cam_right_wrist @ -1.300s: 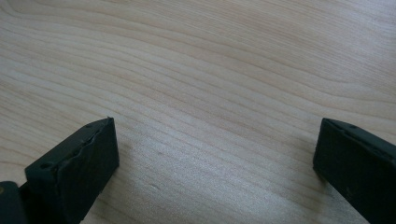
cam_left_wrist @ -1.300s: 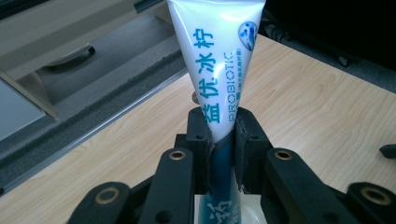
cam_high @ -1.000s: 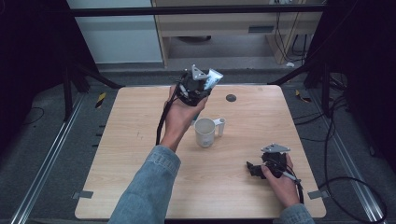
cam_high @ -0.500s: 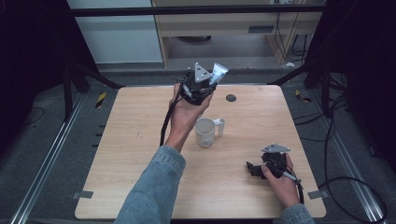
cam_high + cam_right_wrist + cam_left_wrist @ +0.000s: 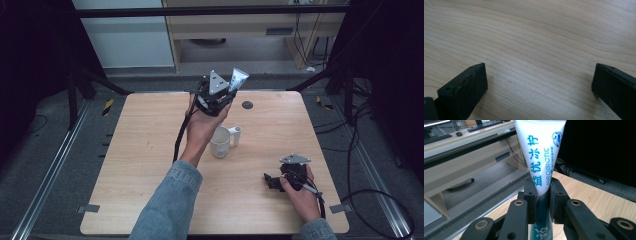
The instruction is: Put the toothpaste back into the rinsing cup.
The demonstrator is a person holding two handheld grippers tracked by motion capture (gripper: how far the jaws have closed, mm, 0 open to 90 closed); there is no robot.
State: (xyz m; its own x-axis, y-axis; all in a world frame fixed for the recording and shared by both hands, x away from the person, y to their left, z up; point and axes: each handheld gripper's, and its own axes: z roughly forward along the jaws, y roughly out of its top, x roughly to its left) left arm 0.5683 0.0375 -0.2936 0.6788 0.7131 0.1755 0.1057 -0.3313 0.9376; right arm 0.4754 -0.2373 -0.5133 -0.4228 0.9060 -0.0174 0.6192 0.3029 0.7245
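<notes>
Toothpaste tube (image 5: 539, 157) stands pinched between the jaws of your left gripper (image 5: 216, 97), held up above the far middle of the wooden table (image 5: 150, 150), at upper centre of the high view. It is a soft white tube with blue-green lettering, flaring wide toward its flat crimped end at the top of the left gripper view. Just below your left hand (image 5: 202, 125) sits a white mug (image 5: 220, 142) with its handle to the right. Your right gripper (image 5: 280, 181) rests low over pale, fine-grained wood at lower right, its ridged black jaws spread wide and holding nothing.
</notes>
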